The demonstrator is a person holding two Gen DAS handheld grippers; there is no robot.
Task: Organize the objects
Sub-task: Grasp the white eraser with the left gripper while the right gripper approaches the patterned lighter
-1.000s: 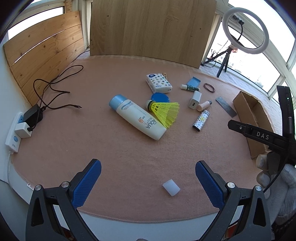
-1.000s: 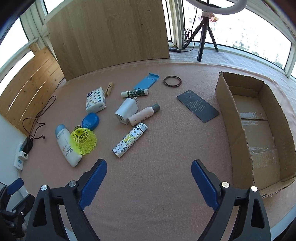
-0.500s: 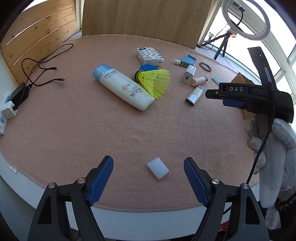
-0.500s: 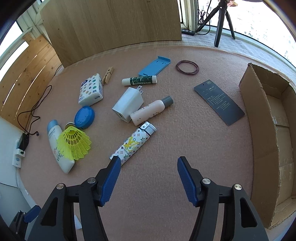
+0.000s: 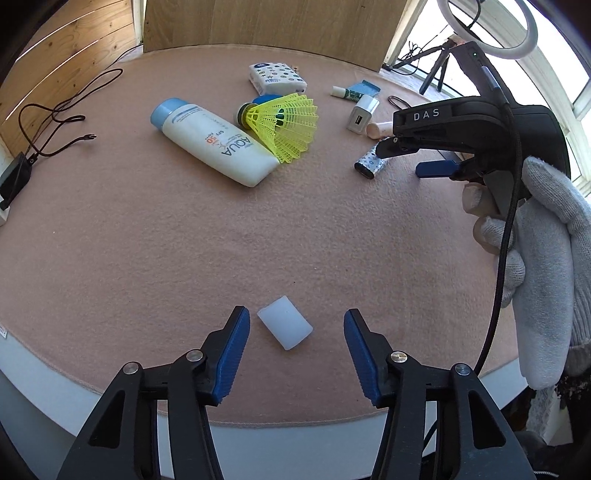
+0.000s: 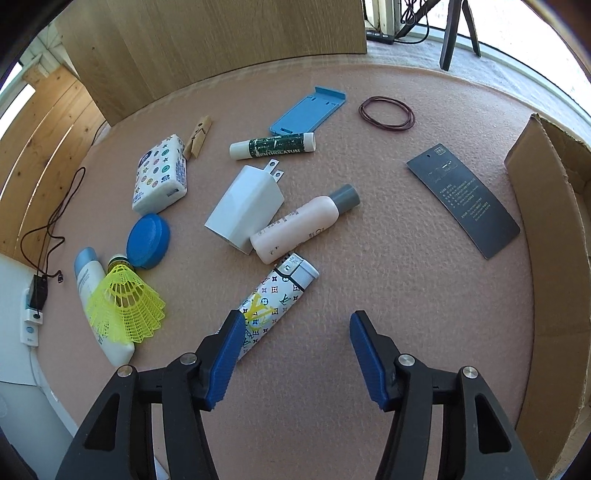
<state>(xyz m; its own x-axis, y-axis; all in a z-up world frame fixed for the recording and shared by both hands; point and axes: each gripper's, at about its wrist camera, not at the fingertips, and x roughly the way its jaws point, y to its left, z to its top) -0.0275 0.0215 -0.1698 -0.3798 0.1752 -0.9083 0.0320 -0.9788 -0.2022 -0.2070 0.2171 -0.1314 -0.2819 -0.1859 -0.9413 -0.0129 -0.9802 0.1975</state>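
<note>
Left tongs (image 5: 293, 328) spread wide, low over the near edge of the tabletop (image 5: 147, 258), nothing pinched. Small white translucent cap (image 5: 284, 321) lies flat between the two blue pads, closer to the left pad (image 5: 232, 354); can't tell whether it touches.

Right tongs (image 6: 297, 334) also spread, holding nothing. Left pad (image 6: 227, 360) sits over the lower end of the monogram-print tube (image 6: 277, 295), which lies at a diagonal; contact unclear. From the left wrist view the right tongs show at the right edge, held by a white-gloved hand (image 5: 535, 258).

Outward, right wrist view: pink bottle with grey cap (image 6: 303, 223) just above the tube, touching the white charger plug (image 6: 245, 206). Behind those, lip balm stick (image 6: 273, 146), blue plastic holder (image 6: 308, 110), wooden clothespin (image 6: 198, 136), tissue pack with dotted print (image 6: 160, 173). Blue round lid (image 6: 148, 236) just beside the yellow shuttlecock (image 6: 125, 306), which rests on the white sunscreen bottle (image 6: 86, 273). Rubber bands (image 6: 386, 113) and a dark card (image 6: 463, 199) lie to the right, well apart from the cluster. Open cardboard box (image 6: 550, 258) at the far right edge of the tabletop.

Left side: black cable (image 5: 62, 110) running to a power strip (image 6: 31, 325) off the tabletop edge. Ring light (image 5: 487, 29) on a tripod behind.
</note>
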